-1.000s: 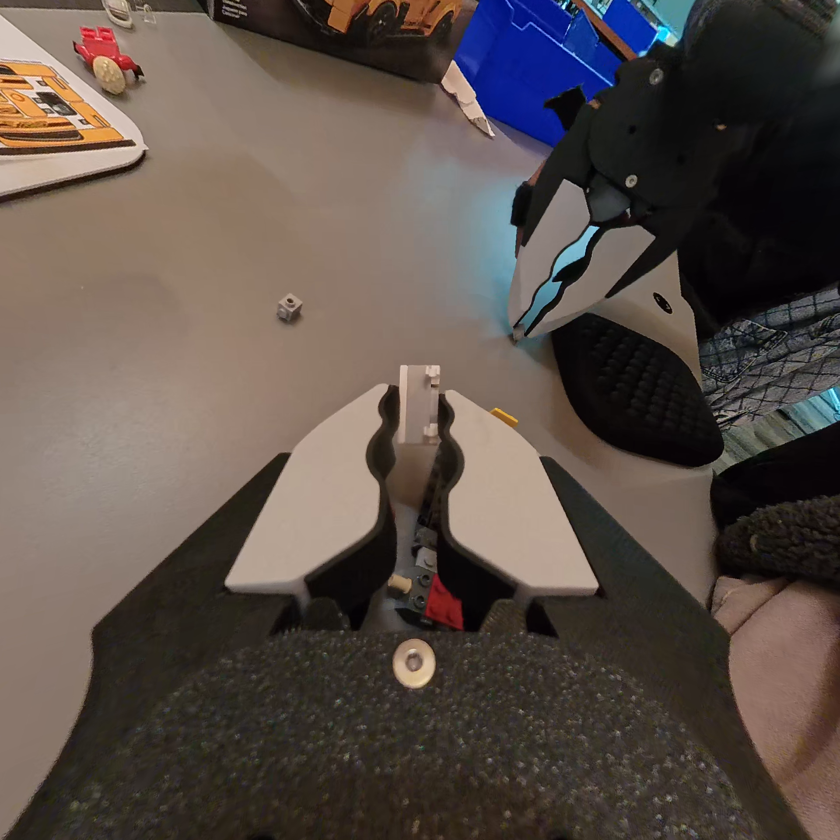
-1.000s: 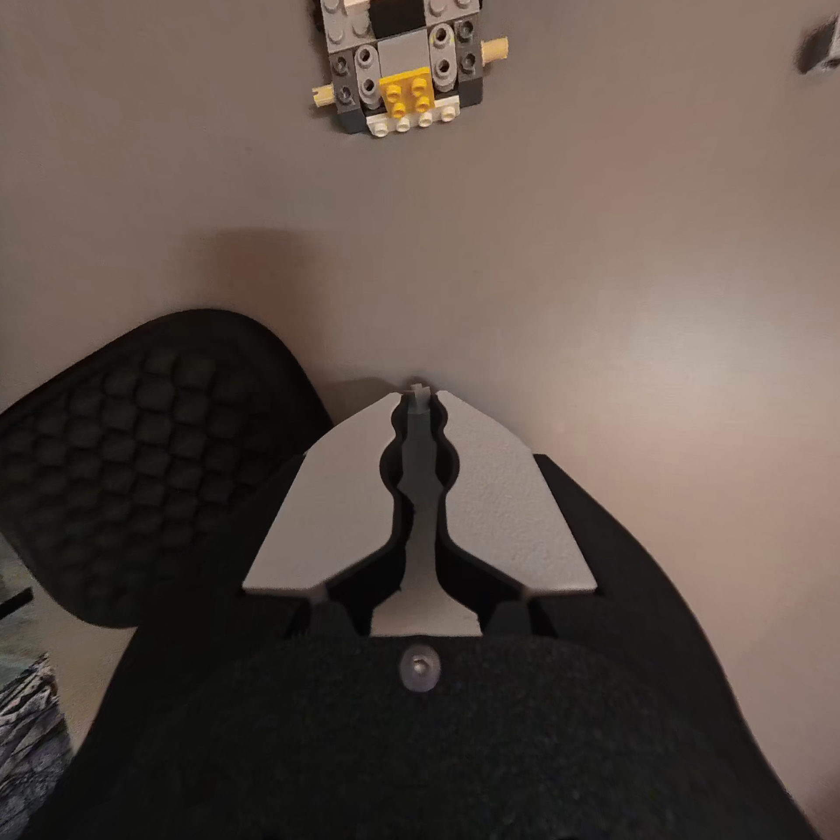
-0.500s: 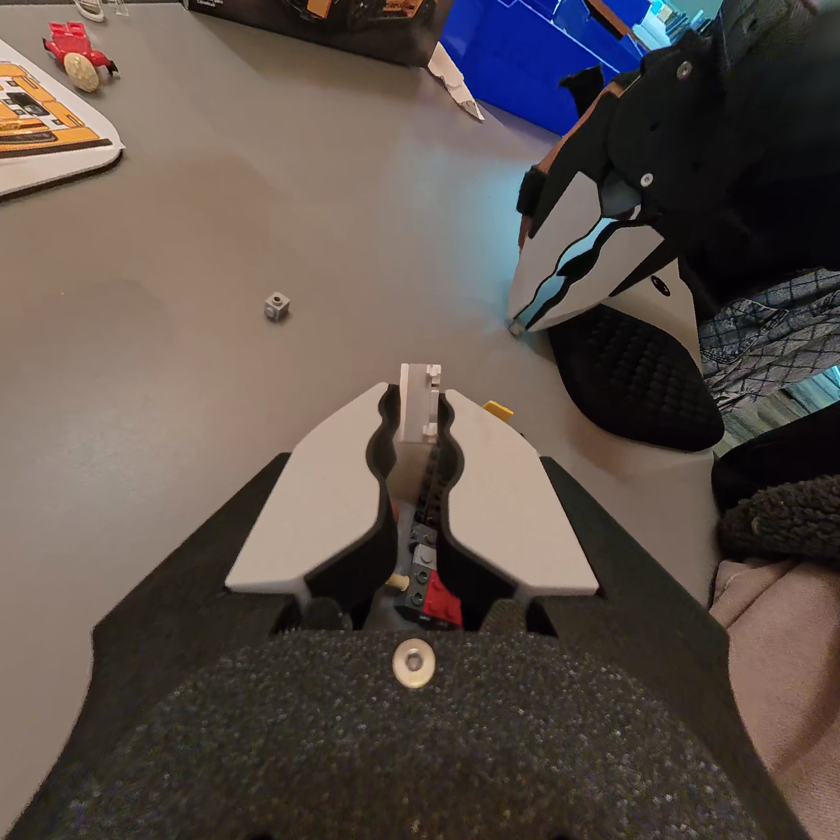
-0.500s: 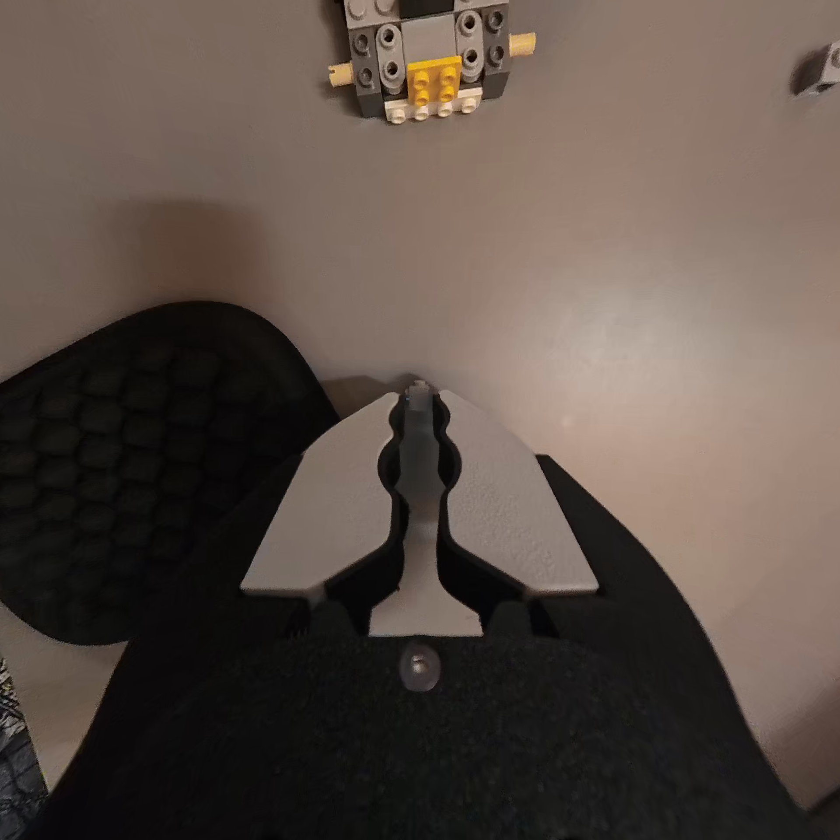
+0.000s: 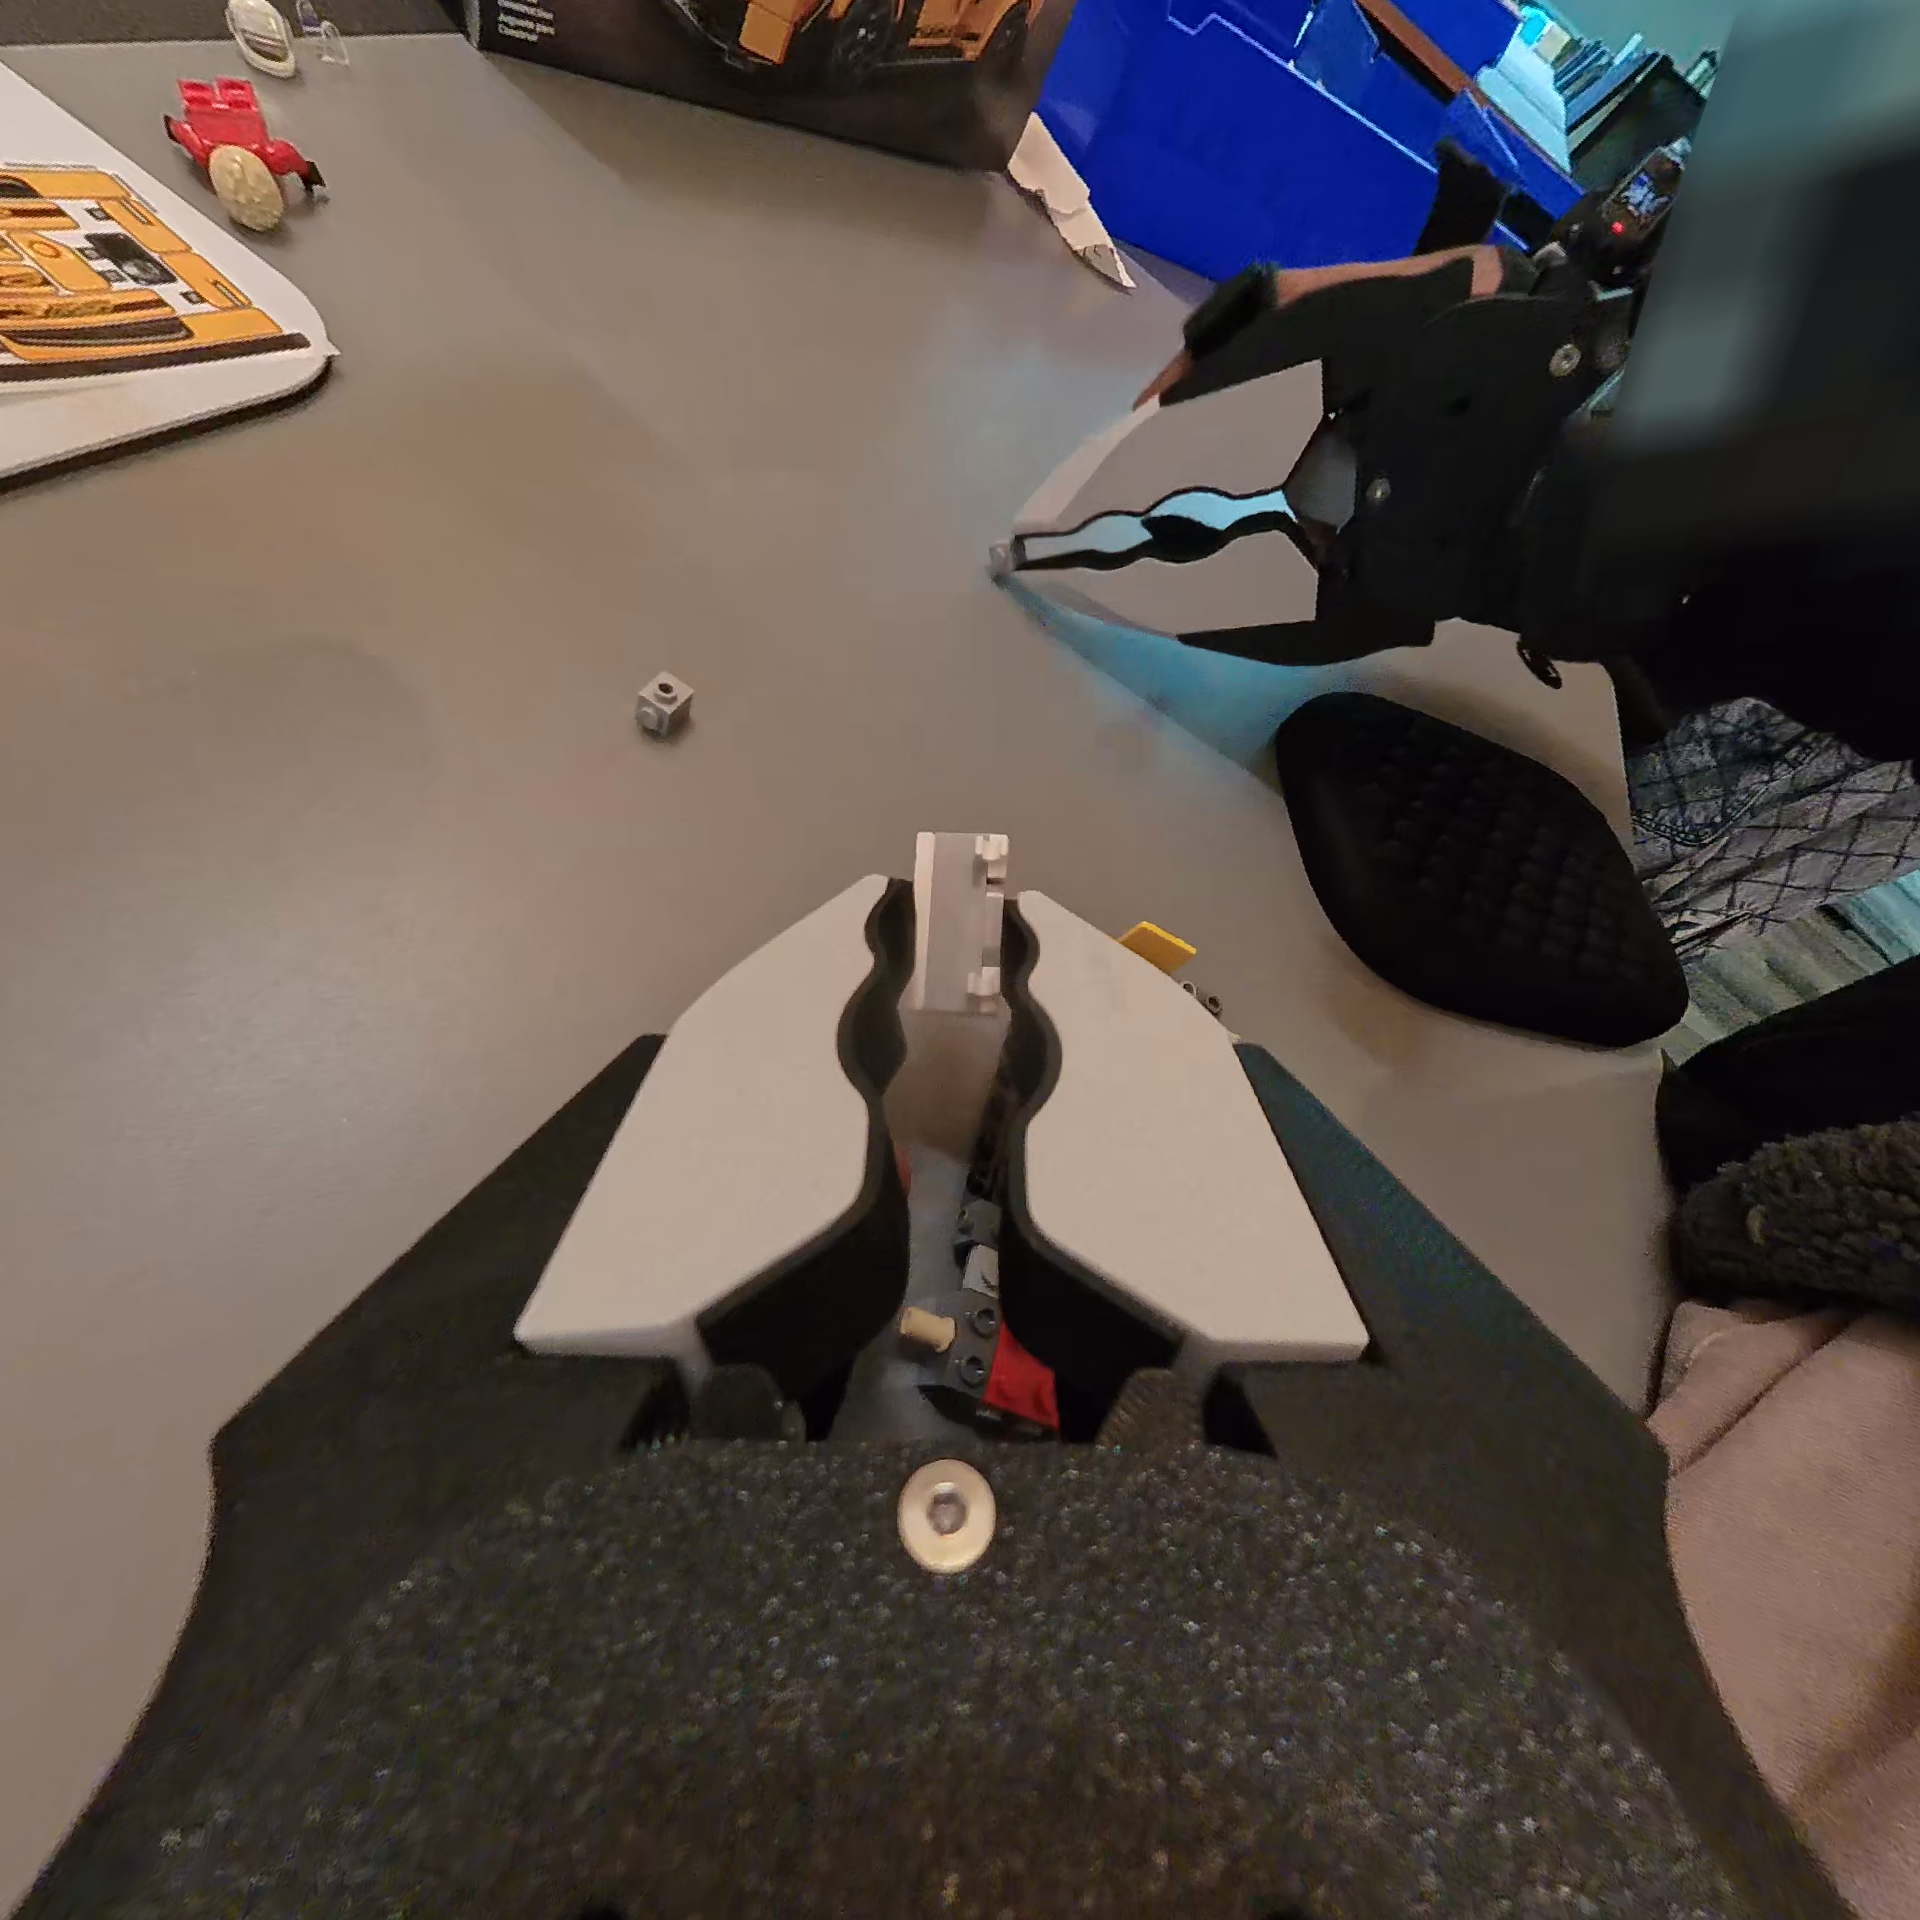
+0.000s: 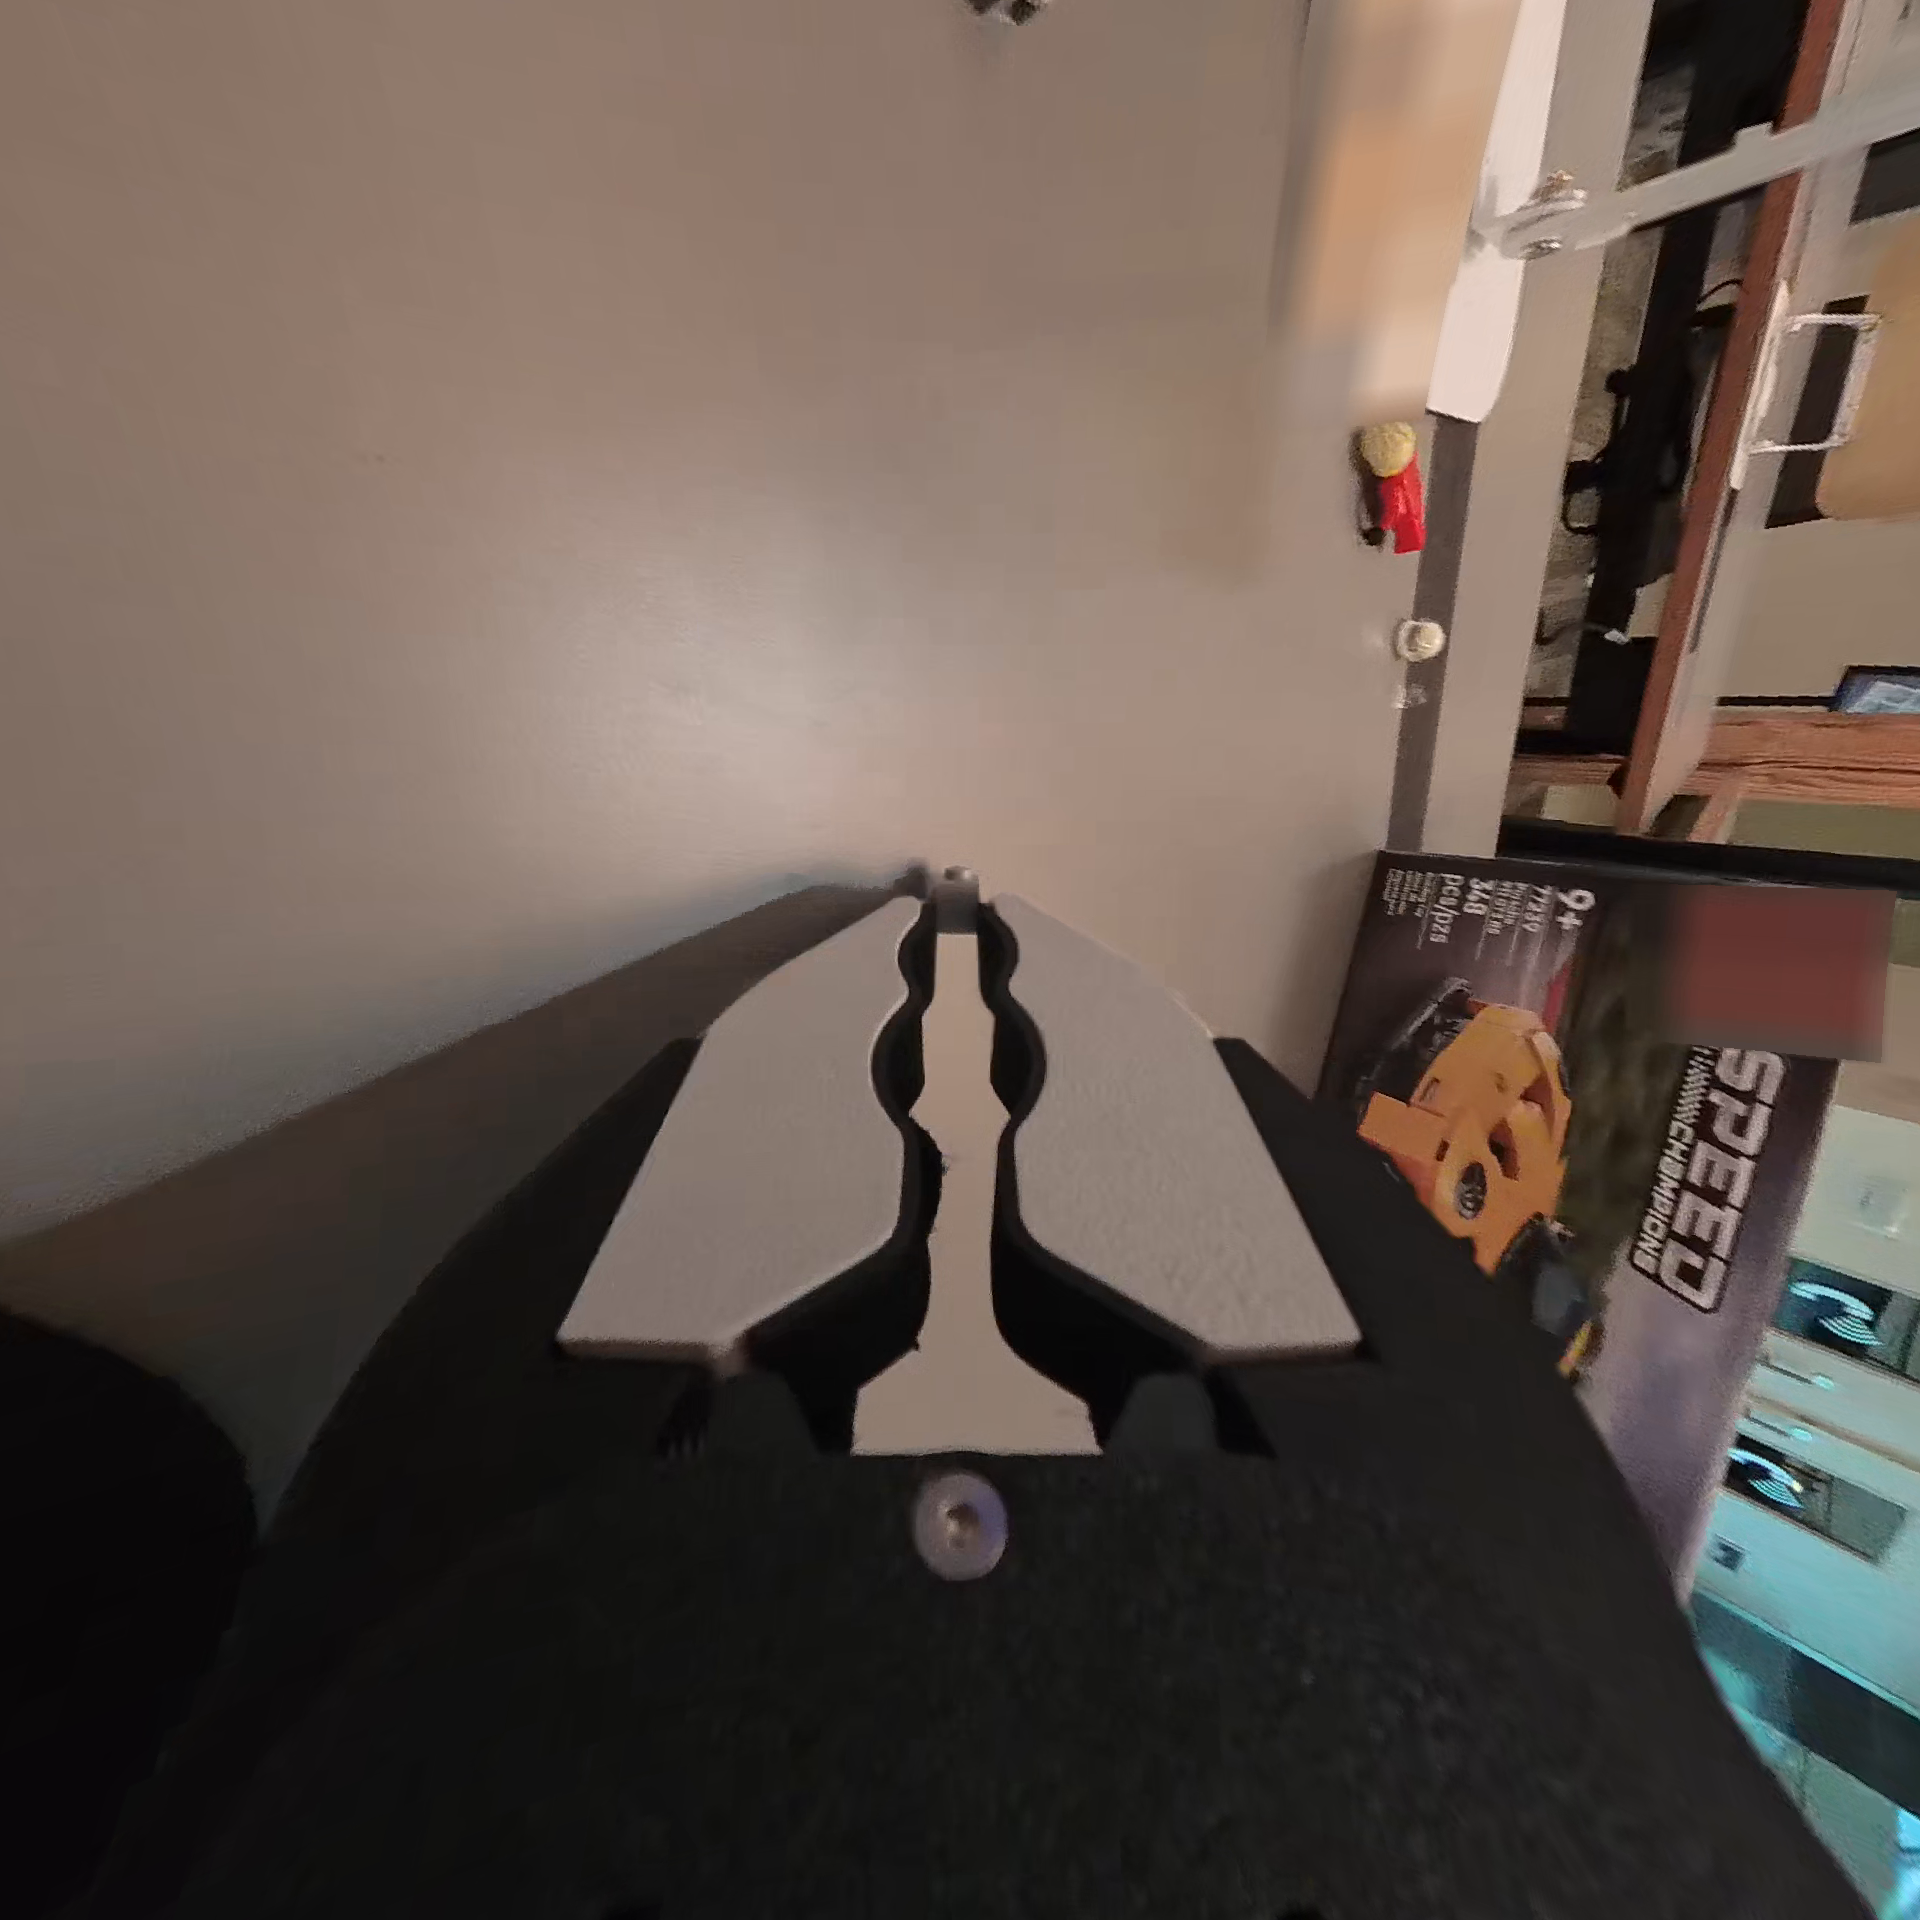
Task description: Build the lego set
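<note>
The left fingers (image 5: 958, 940) are closed edge-on around a partly built chassis (image 5: 956, 914), its pale grey plate poking out past the tips, while the right fingers (image 6: 958, 902) pinch a tiny grey piece (image 6: 956, 891) at their very tips, raised off the worktop (image 5: 623, 499). Both items look light, rigid and slick, so flat faces seem the safest hold, as studs could pop loose. A loose grey stud brick (image 5: 664, 705) lies ahead-left of the left fingers, a black wrist pad (image 5: 1475, 862) to their right
</note>
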Demonstrator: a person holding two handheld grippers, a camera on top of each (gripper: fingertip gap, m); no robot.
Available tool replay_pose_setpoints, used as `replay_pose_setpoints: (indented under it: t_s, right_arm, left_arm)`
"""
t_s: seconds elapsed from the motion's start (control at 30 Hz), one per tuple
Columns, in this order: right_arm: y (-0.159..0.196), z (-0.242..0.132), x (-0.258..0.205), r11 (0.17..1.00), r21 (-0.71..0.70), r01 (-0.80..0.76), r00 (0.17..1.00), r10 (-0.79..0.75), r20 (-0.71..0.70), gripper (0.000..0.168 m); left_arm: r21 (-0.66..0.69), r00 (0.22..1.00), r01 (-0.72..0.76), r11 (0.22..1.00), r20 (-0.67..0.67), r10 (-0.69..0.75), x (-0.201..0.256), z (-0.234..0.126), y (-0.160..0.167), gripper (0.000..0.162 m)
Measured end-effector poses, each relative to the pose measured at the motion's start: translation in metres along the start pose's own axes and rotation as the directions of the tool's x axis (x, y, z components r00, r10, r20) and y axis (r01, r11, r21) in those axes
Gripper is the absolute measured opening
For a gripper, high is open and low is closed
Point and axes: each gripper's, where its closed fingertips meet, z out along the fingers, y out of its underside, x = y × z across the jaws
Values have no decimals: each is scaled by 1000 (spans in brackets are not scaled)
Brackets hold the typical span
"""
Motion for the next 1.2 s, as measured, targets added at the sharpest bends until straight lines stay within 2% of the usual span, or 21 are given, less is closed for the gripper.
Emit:
replay_pose_setpoints:
  t_s: [0.1,0.27,0.5,0.8,1.03,1.2]
  right_arm:
    - [-2,-4,-7,1000,14,3,999,-4,32,8]
    - [-5,-13,-19,997,41,-58,986,50,161,7]
    - [-12,-23,-20,959,72,-273,906,231,355,14]
    - [-13,-30,-27,939,67,-336,822,258,508,14]
    - [-15,-34,-38,954,67,-293,813,211,543,13]
    - [-25,-42,-45,954,83,-286,779,182,600,25]
  left_arm:
    - [-4,1000,2,1000,-2,-2,0,1,1,16]
    - [-10,1000,3,1000,-7,-3,1,1,2,16]
    - [-13,1000,6,1000,-12,-6,1,2,2,16]
    - [-18,1000,10,1000,-20,-10,2,2,3,16]
    - [-24,1000,9,1000,-27,-10,3,3,4,16]
    - [-26,1000,8,1000,-30,-9,4,3,5,16]
